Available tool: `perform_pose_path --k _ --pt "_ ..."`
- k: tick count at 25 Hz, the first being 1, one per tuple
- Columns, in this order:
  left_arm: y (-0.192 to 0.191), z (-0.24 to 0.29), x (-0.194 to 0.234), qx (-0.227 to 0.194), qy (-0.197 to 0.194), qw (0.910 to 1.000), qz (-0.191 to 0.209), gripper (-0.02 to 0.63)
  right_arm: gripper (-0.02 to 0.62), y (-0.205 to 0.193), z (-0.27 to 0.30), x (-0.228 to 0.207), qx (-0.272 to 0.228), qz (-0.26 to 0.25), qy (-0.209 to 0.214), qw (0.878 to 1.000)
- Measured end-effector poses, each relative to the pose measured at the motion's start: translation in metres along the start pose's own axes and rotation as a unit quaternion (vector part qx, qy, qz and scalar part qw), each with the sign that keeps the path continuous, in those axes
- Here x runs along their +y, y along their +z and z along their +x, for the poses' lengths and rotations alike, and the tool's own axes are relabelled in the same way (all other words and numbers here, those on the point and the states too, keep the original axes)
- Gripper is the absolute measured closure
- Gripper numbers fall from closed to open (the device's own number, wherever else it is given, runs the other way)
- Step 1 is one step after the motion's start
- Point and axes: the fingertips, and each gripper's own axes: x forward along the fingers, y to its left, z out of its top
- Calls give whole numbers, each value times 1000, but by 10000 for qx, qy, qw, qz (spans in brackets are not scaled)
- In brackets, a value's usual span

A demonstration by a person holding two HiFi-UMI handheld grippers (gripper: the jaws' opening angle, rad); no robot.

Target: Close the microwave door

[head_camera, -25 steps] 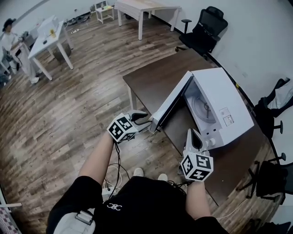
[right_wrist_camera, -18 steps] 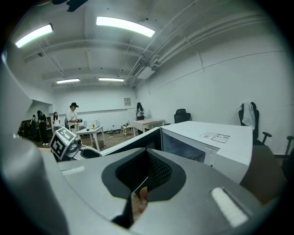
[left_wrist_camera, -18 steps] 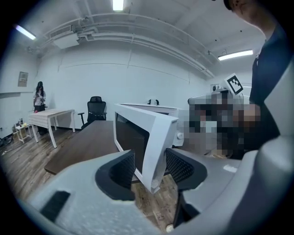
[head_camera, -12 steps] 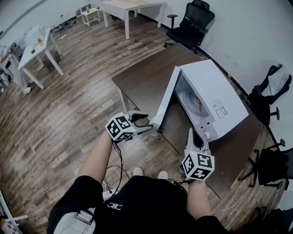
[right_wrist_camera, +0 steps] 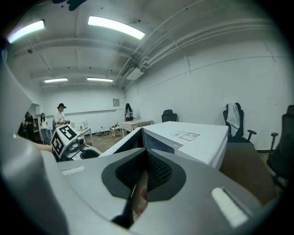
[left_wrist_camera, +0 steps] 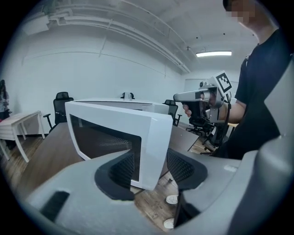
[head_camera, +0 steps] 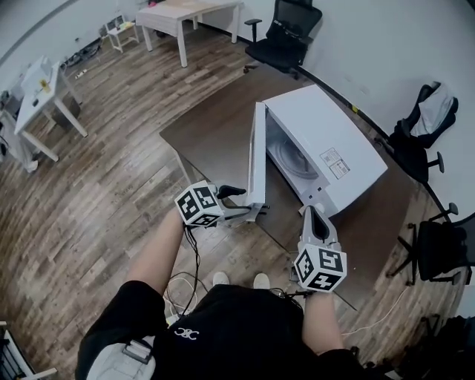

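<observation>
A white microwave [head_camera: 326, 141] stands on a brown table [head_camera: 215, 126] with its door [head_camera: 258, 159] swung out roughly square to the front. My left gripper [head_camera: 249, 204] straddles the door's free lower corner. In the left gripper view that corner [left_wrist_camera: 151, 137] sits between the pads [left_wrist_camera: 123, 169], with a gap on the right side; the jaws are closing. My right gripper [head_camera: 312, 217] hovers shut and empty near the microwave's front right corner, and its view looks along the microwave [right_wrist_camera: 193, 140].
Black office chairs stand behind the table [head_camera: 282, 33] and to its right [head_camera: 423, 122], [head_camera: 445, 252]. Light tables [head_camera: 185, 11], [head_camera: 41, 96] stand farther off on the wood floor. Cables [head_camera: 182, 286] lie by the person's feet. Several people stand far off in the right gripper view.
The door has swung from wide open toward the microwave's front. My left gripper followed its edge to the right and its jaws now stand wider. The right gripper shifted slightly.
</observation>
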Motion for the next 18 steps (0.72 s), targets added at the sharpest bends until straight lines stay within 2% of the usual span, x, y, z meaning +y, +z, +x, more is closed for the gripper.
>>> perform_pose_path --k 9,18 --pt "23 43 -18 34 -203 9996 181 424 587 1 -28 -39 -82 73 -348 9993" --pt "43 80 -25 -46 -114 9995 301 459 586 -7 -53 -74 -79 191 -668 9976"
